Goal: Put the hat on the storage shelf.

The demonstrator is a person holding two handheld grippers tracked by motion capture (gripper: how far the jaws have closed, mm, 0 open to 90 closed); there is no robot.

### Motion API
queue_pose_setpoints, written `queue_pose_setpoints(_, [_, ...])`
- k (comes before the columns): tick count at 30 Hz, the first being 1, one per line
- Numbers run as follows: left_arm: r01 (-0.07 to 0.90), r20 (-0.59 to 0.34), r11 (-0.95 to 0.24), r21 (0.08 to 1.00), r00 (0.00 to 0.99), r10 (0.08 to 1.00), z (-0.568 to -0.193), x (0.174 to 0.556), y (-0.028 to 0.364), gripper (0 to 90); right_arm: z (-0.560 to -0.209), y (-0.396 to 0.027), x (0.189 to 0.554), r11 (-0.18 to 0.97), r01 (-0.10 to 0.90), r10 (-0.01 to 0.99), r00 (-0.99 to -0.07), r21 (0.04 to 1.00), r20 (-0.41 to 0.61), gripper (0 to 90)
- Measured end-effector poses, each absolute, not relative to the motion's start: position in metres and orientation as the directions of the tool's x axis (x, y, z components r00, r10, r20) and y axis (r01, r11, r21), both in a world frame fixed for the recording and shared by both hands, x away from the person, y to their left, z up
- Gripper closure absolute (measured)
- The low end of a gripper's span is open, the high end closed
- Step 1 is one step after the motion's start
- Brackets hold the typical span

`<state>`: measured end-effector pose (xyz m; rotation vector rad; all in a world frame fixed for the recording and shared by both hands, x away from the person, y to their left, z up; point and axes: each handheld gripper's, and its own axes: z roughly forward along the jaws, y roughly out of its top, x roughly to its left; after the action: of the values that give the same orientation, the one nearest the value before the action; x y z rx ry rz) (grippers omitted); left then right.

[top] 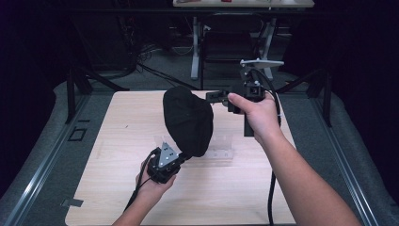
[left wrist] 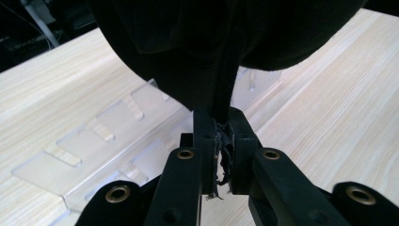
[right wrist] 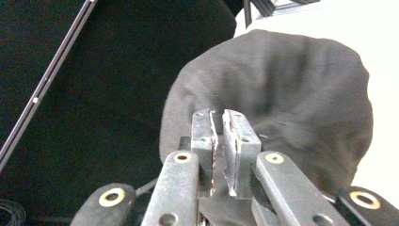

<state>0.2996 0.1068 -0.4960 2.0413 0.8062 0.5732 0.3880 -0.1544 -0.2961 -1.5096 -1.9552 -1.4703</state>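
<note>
A black cloth cap [top: 188, 120] hangs bulging above the wooden table [top: 117, 165]. My left gripper [top: 184, 156] is below it near the table's middle, shut on the cap's lower edge. In the left gripper view the black cap [left wrist: 211, 37] runs down into the pinch of the left gripper [left wrist: 221, 127]. My right gripper [top: 209, 96] lies level at the cap's upper right edge, pointing left. In the right gripper view the right gripper [right wrist: 220, 117] has its jaws a narrow gap apart with nothing between the pads, and the cap [right wrist: 282, 94] is just beyond them.
A clear plastic slotted rack [top: 221, 146] lies flat on the table under the cap, also seen as the clear rack [left wrist: 94, 146] beside my left jaws. Black frame posts [top: 70, 94] flank the table. A desk's white legs [top: 195, 52] stand beyond the far edge.
</note>
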Motion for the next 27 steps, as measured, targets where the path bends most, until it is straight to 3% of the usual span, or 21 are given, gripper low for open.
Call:
queue_pose_setpoints(17, [0.386, 0.057, -0.41, 0.826, 0.667, 0.743, -0.522, 0.301, 0.117, 84.8, -0.298, -0.174, 0.385, -0.078, 0.832, 0.593, -0.405, 0.55, 0.696, 83.1])
queue_pose_setpoints(27, [0.423, -0.016, -0.345, 0.838, 0.65, 0.759, -0.529, 0.303, 0.128, 83.4, -0.3, -0.185, 0.382, -0.094, 0.827, 0.608, -0.393, 0.554, 0.69, 82.3])
